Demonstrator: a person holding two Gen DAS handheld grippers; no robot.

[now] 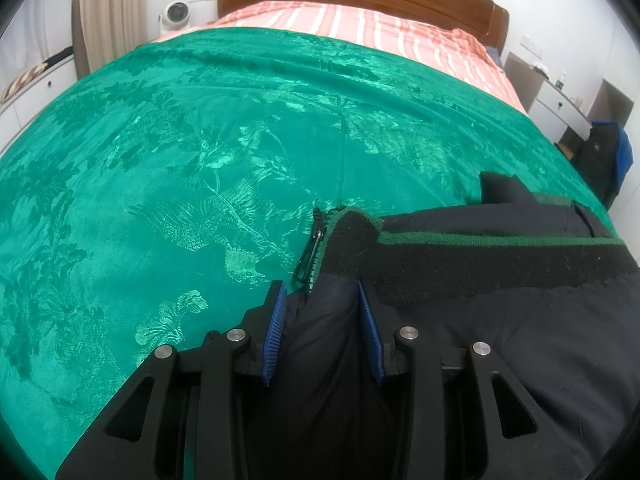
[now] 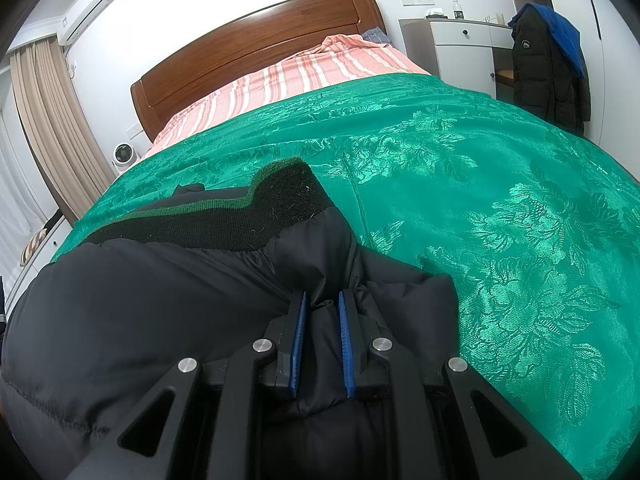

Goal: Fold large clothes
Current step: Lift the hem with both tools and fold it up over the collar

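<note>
A dark navy padded jacket with a black knit collar edged in green lies on the green patterned bedspread. Its zipper pull hangs at the collar's left end. My left gripper is shut on a bunch of the jacket's fabric near the zipper edge. In the right wrist view, the jacket and its collar fill the lower left. My right gripper is shut on a fold of the jacket just right of the collar.
The bed has a wooden headboard and a pink striped sheet beyond the bedspread. A dark coat with a blue garment hangs by a white cabinet at the right. Curtains and a small white fan stand at the left.
</note>
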